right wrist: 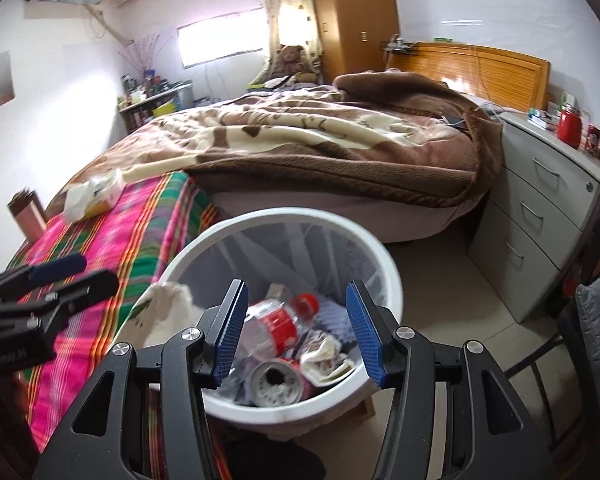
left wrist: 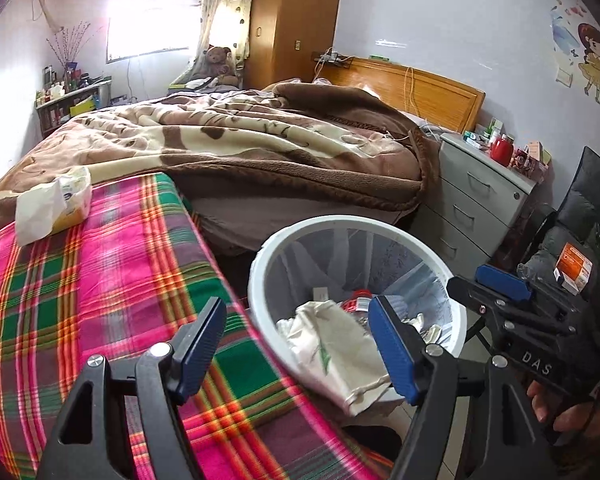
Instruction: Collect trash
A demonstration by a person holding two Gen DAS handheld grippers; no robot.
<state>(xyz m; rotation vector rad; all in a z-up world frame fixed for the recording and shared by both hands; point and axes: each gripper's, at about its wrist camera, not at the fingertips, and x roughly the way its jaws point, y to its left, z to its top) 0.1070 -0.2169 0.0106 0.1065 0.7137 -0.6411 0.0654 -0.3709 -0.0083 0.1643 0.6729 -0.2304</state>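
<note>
A white trash bin (left wrist: 256, 272) (right wrist: 392, 280) stands on the floor beside the plaid-covered table (left wrist: 80, 292) (right wrist: 112, 240). Inside lie a plastic bottle with a red label (right wrist: 280, 320), a can (right wrist: 276, 382), wrappers, and a cream crumpled paper (left wrist: 336, 348) (right wrist: 168, 308) draped over the rim. My left gripper (left wrist: 300, 352) is open and empty above the table edge and bin. My right gripper (right wrist: 296, 328) is open and empty right above the bin; it shows in the left wrist view (left wrist: 496, 284). A tissue pack (left wrist: 56, 204) (right wrist: 94, 194) lies on the table's far end.
A bed with a brown blanket (left wrist: 260, 144) (right wrist: 320, 136) lies behind. A grey drawer cabinet (left wrist: 476, 200) (right wrist: 540, 216) stands right of the bin, with a red jar (right wrist: 569, 128) on top. A pink tumbler (right wrist: 26, 216) stands at the table's left. A chair (left wrist: 580, 216) is at far right.
</note>
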